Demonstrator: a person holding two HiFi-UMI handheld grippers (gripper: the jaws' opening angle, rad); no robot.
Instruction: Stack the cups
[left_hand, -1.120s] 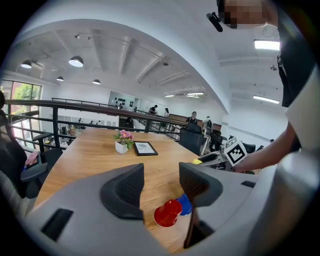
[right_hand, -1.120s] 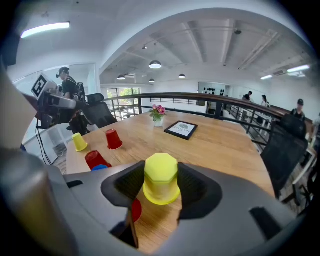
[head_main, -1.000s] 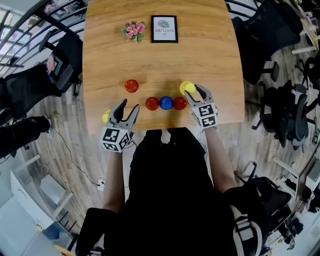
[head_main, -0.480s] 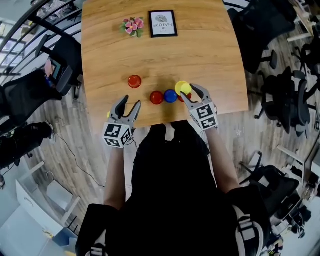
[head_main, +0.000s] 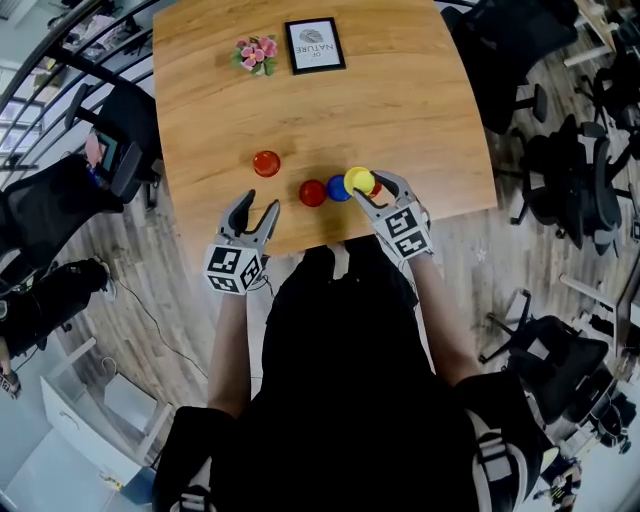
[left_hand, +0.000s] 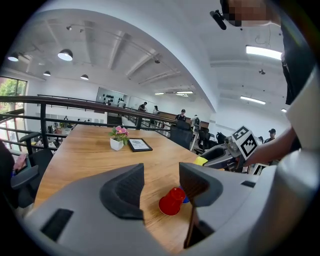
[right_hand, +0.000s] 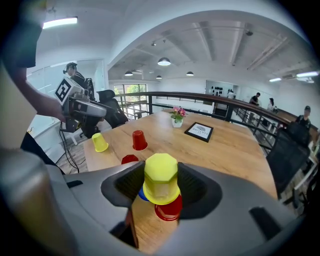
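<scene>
My right gripper (head_main: 366, 186) (right_hand: 161, 187) is shut on an upside-down yellow cup (head_main: 359, 181) (right_hand: 161, 179), held just above the table. Beneath it sits a red cup (right_hand: 169, 210), with a blue cup (head_main: 337, 188) (right_hand: 143, 194) and another red cup (head_main: 312, 192) (right_hand: 130, 159) in a row to its left. A third red cup (head_main: 266, 163) (right_hand: 139, 140) stands apart, further left. My left gripper (head_main: 256, 210) (left_hand: 161, 187) stays open and empty at the table's near edge. A second yellow cup (right_hand: 100, 142) stands close to it.
A small pot of pink flowers (head_main: 253, 52) and a framed print (head_main: 314, 44) stand at the table's far side. Office chairs (head_main: 520, 70) and a railing (head_main: 60, 40) surround the wooden table (head_main: 400, 100).
The right gripper has carried the yellow cup left, from beside the row to over its rightmost red cup. The left gripper has stayed where it was.
</scene>
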